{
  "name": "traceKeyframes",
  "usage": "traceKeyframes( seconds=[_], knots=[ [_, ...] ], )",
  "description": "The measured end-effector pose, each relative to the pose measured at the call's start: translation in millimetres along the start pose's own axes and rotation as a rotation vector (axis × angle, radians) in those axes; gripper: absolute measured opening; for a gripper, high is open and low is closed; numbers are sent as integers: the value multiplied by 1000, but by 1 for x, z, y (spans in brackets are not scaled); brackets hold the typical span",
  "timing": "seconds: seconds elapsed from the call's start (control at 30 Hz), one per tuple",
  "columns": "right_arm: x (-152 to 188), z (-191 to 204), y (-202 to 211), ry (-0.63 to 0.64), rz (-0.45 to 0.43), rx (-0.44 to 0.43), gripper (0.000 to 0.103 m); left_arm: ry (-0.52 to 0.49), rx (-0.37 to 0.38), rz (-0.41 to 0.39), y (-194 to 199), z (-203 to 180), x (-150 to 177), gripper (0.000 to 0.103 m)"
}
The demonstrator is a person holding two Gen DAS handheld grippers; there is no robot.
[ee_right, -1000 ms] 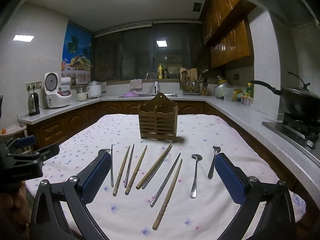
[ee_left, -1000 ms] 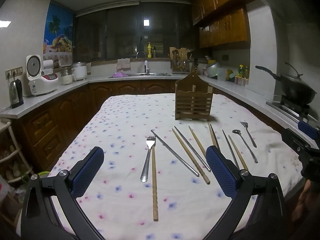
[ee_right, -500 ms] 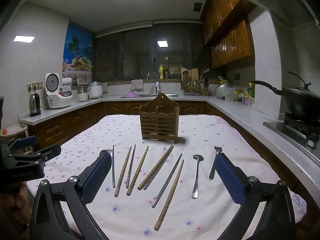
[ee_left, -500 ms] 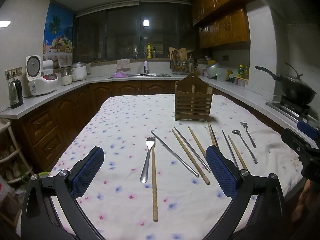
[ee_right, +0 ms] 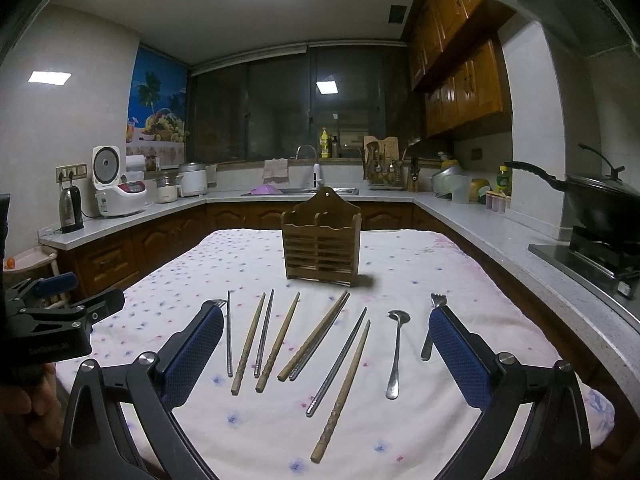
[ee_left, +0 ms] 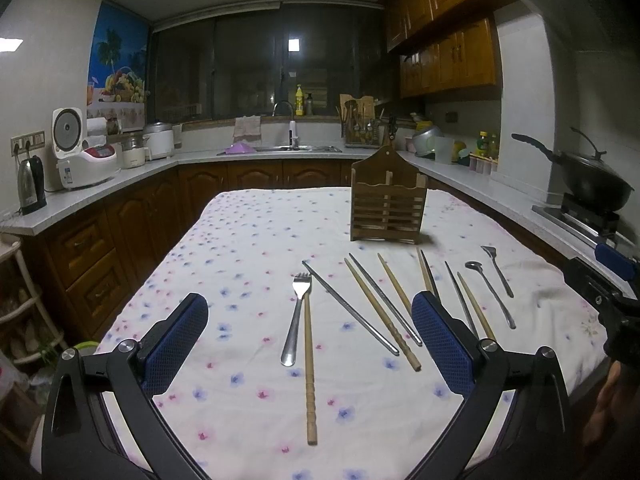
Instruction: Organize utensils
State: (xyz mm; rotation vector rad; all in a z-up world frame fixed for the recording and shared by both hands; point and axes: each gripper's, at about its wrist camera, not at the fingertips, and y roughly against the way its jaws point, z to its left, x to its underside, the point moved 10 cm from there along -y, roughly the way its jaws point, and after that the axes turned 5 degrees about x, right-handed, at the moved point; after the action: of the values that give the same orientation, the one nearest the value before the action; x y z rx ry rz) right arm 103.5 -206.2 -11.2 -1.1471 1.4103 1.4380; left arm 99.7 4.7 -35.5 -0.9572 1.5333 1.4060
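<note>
A wooden slatted utensil holder (ee_left: 387, 209) stands upright on the flowered tablecloth (ee_left: 240, 264); it also shows in the right wrist view (ee_right: 321, 240). Before it lie several wooden and metal chopsticks (ee_right: 312, 336), a metal spoon (ee_right: 395, 352) and a fork (ee_right: 434, 312). Another fork (ee_left: 295, 320) lies by a wooden chopstick (ee_left: 309, 372) in the left wrist view. My left gripper (ee_left: 310, 342) is open and empty above the near cloth. My right gripper (ee_right: 326, 354) is open and empty over the chopsticks.
Counters ring the table: a rice cooker (ee_left: 82, 152) and kettle (ee_left: 30, 184) on the left, a sink (ee_left: 288, 148) at the back, a black wok (ee_left: 592, 184) on the stove at the right. The table's front edge is just below both grippers.
The right gripper has drifted slightly forward and down toward the utensils. The left gripper has hardly moved. Nothing on the table has shifted.
</note>
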Motion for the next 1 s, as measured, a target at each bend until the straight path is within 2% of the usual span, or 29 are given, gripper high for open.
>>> traceKeyframes(
  seconds=[0.33, 0.8, 1.0],
  knots=[
    [2, 3, -6, -3, 18, -4, 103, 13, 11, 27, -12, 3, 3, 103],
    [13, -10, -43, -20, 111, -10, 103, 43, 59, 130, -53, 7, 10, 103],
    [15, -17, -67, -66, 185, -52, 102, 79, 88, 180, -76, 11, 1, 103]
  ],
)
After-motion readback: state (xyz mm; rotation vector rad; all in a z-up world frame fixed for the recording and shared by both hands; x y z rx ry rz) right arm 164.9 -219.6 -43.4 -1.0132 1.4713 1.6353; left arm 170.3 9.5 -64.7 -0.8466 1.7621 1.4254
